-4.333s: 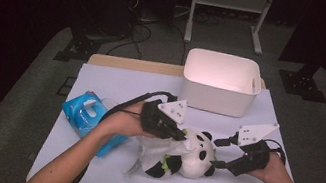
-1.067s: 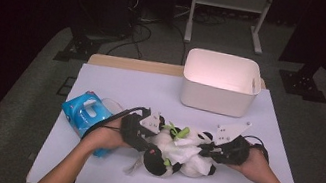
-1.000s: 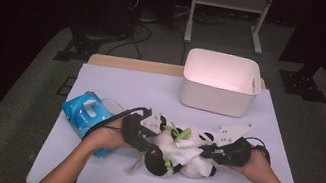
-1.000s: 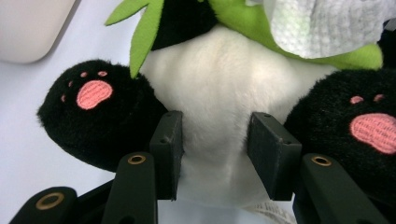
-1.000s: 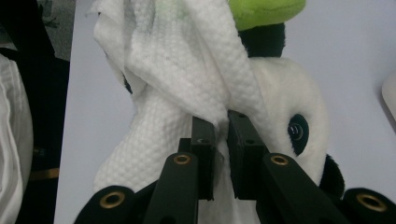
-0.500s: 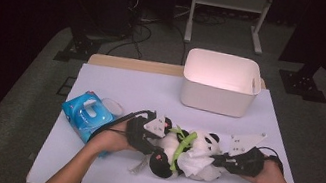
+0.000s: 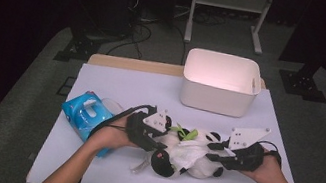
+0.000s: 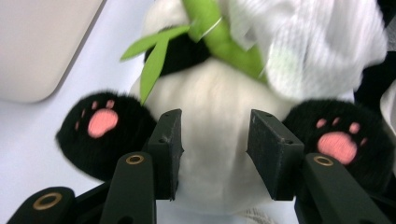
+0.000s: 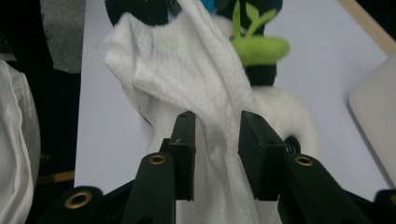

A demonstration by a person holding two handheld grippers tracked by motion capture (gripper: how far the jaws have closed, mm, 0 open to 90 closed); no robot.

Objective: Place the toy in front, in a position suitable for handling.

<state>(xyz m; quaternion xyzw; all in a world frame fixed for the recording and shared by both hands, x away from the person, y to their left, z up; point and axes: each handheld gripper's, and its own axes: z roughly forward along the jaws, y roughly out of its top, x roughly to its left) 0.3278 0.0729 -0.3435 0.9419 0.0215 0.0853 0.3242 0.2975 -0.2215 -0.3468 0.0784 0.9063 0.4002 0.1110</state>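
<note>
A black-and-white plush panda point(image 7: 203, 167) lies on its back on the white table point(image 7: 125, 95), with a green bamboo sprig point(image 8: 219, 32) at its chest. A white wipe point(image 7: 188, 152) is draped over it. My left gripper point(image 7: 161, 144) comes in from the left. In the left gripper view, my left gripper point(image 8: 215, 140) is shut on the panda's point(image 8: 215, 93) white belly between its two black feet. My right gripper point(image 7: 214, 151) reaches in from the right. Its jaws have just been opening, and my right gripper point(image 9: 217, 140) stands open with the wipe point(image 9: 187, 70) hanging loosely between its pads.
A white bin point(image 7: 221, 81) stands at the back right of the table. A blue pack of wipes point(image 7: 83, 113) lies at the left, beside my left hand. A wooden board point(image 7: 130, 63) runs along the table's far edge. Dark floor and cables surround the table.
My right gripper has drawn a little to the right and its jaws have parted around the wipe. The wipe now lies spread over the panda. The left gripper has kept still.
</note>
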